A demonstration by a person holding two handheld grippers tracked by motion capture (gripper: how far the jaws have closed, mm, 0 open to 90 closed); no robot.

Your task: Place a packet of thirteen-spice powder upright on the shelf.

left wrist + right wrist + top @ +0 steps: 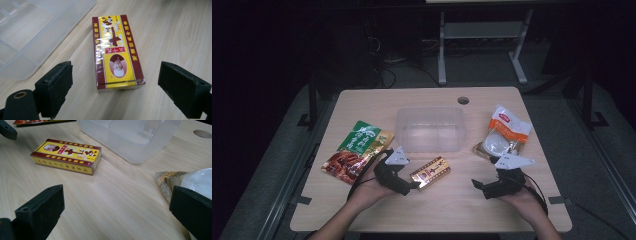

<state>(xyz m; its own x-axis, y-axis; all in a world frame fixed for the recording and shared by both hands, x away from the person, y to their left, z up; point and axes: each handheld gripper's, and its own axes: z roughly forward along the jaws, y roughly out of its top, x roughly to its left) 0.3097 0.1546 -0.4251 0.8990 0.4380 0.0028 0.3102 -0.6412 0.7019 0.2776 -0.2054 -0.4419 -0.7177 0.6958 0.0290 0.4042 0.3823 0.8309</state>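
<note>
Left gripper (414,186) is wide open and holds nothing; its jaws stand to either side of the near end of the yellow-and-red box (115,50), apart from it. Flat on the wooden table (452,205) just in front of the clear plastic container (430,128) lies this box; its long axis runs straight away from the left gripper. Right gripper (477,184) is also wide open and empty, near the white bag (504,135).
</note>
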